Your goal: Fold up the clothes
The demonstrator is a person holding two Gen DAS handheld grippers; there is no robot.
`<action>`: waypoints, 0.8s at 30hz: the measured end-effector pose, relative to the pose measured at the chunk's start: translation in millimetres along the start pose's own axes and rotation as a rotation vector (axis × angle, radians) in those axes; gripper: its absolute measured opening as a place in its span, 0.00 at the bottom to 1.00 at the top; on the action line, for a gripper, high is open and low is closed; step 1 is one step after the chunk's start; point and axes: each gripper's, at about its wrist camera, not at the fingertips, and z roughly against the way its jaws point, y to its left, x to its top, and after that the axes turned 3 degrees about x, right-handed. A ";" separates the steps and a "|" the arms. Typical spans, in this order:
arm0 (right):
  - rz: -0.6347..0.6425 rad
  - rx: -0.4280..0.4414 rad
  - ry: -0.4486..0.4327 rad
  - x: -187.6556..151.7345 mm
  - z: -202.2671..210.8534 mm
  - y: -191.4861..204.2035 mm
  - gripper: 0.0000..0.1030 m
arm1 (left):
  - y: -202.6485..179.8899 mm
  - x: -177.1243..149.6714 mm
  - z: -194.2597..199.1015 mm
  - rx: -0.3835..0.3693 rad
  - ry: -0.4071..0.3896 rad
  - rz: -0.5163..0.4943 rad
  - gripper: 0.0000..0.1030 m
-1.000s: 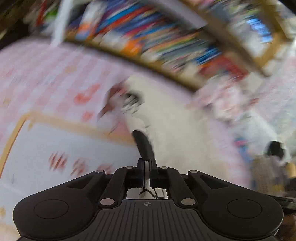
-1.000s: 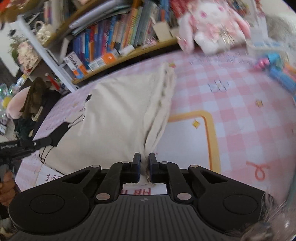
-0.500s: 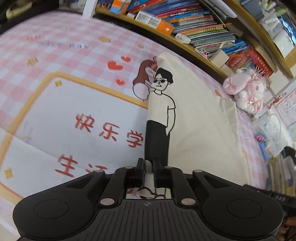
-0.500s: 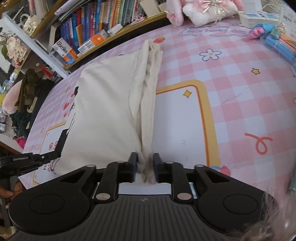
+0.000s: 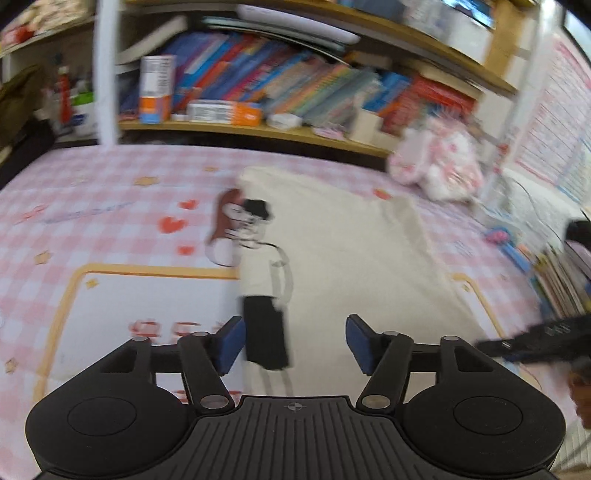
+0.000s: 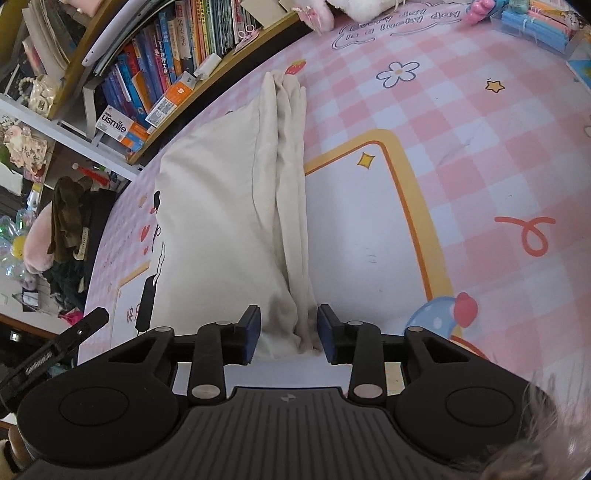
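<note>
A cream T-shirt [image 5: 340, 258] with a printed cartoon man lies folded lengthwise on the pink checked mat [image 5: 92, 221]. In the right wrist view the T-shirt [image 6: 214, 221] shows a bunched fold along its right edge. My left gripper [image 5: 293, 341] is open above the shirt's near edge, its jaws wide apart over the printed legs. My right gripper [image 6: 289, 334] is open, its jaws on either side of the bunched fold's near end and apart from it. The left gripper's tip shows at the left of the right wrist view [image 6: 85, 325].
A wooden bookshelf [image 5: 258, 129] full of books runs along the far edge of the mat. A pink plush toy [image 5: 439, 166] sits at the far right. Blue and pink stationery [image 6: 532, 26] lies at the right edge. Clothes and clutter [image 6: 66, 221] are off the left side.
Both grippers have opened and let go of the shirt, which now lies flat on the mat. The left gripper has pulled back and tilted up.
</note>
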 end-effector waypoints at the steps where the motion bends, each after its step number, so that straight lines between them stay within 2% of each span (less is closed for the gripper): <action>1: 0.016 -0.010 0.004 0.1 -1.4 2.2 0.14 | -5.5 -0.6 -2.8 -0.007 0.017 -0.028 0.60; 5: 0.122 -0.042 0.001 -2.3 -1.5 17.0 0.09 | -26.0 -5.8 -12.1 -0.034 0.069 -0.140 0.60; 7: 0.105 -0.015 -0.008 -0.5 3.5 18.1 0.09 | -33.2 -10.1 -12.6 -0.052 0.072 -0.170 0.60; 10: 0.037 0.055 -0.030 6.1 13.7 16.9 0.09 | -42.5 -14.3 -13.2 -0.079 0.077 -0.212 0.76; 14: -0.044 0.142 -0.047 16.7 22.6 20.0 0.09 | -56.9 -17.1 -13.2 -0.097 0.067 -0.286 0.78; 20: -0.052 0.180 -0.053 30.5 23.0 33.1 0.09 | -85.8 -20.1 -12.2 -0.102 0.039 -0.419 0.83; 24: -0.059 0.201 -0.057 35.3 22.3 39.1 0.09 | -101.1 -24.3 -14.3 -0.054 -0.002 -0.488 0.86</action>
